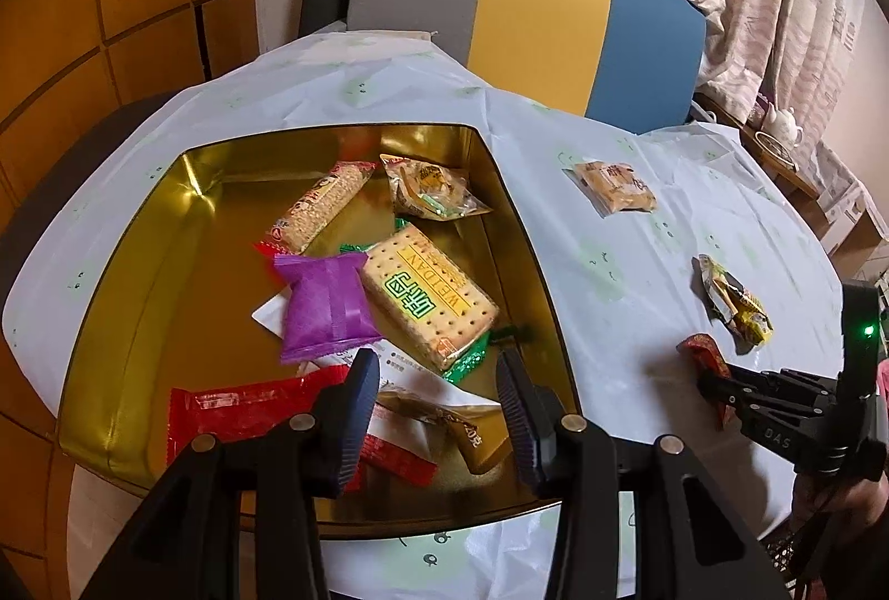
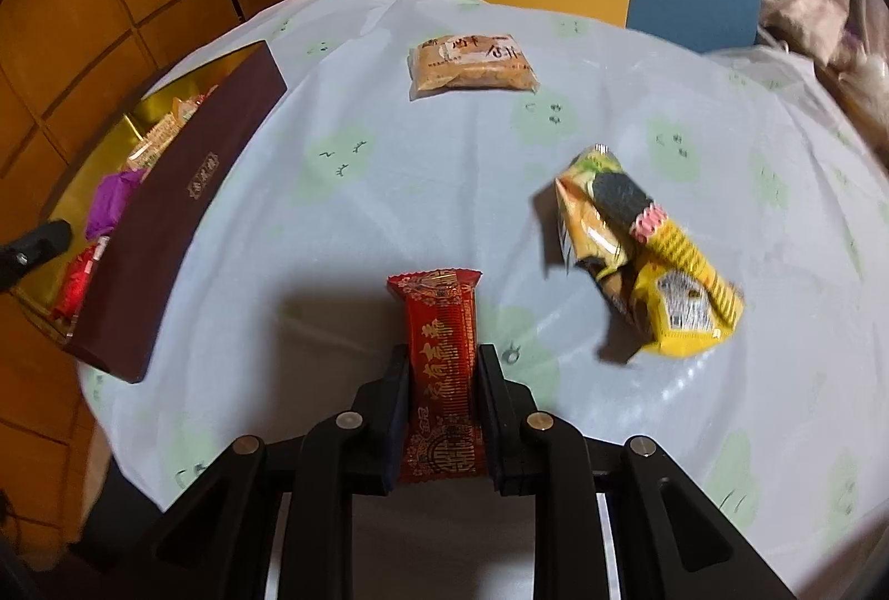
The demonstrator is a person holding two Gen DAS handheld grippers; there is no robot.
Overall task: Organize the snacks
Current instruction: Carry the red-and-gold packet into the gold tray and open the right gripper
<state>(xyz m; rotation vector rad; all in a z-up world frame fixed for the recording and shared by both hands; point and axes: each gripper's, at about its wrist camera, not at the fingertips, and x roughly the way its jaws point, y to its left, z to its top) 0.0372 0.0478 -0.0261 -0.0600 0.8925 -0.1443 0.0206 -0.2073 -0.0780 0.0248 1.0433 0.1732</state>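
A gold-lined tin box (image 1: 139,233) with a dark maroon outside (image 2: 166,222) holds several snacks: a purple packet (image 1: 328,305), a cracker pack (image 1: 430,291), a rice bar (image 1: 322,205) and a red packet (image 1: 250,405). My left gripper (image 1: 439,378) is open and empty over the box's near side. My right gripper (image 2: 441,361) is shut on a red patterned snack packet (image 2: 441,361), held just above the table; it also shows in the left wrist view (image 1: 705,361). A yellow wrapped snack (image 2: 644,255) and a tan biscuit pack (image 2: 472,64) lie on the tablecloth.
The table (image 2: 389,183) has a pale cloth with green prints. A grey, yellow and blue chair (image 1: 533,22) stands at the far side. Wooden panelling is on the left and curtains on the right. A teapot (image 1: 780,125) sits on a side shelf.
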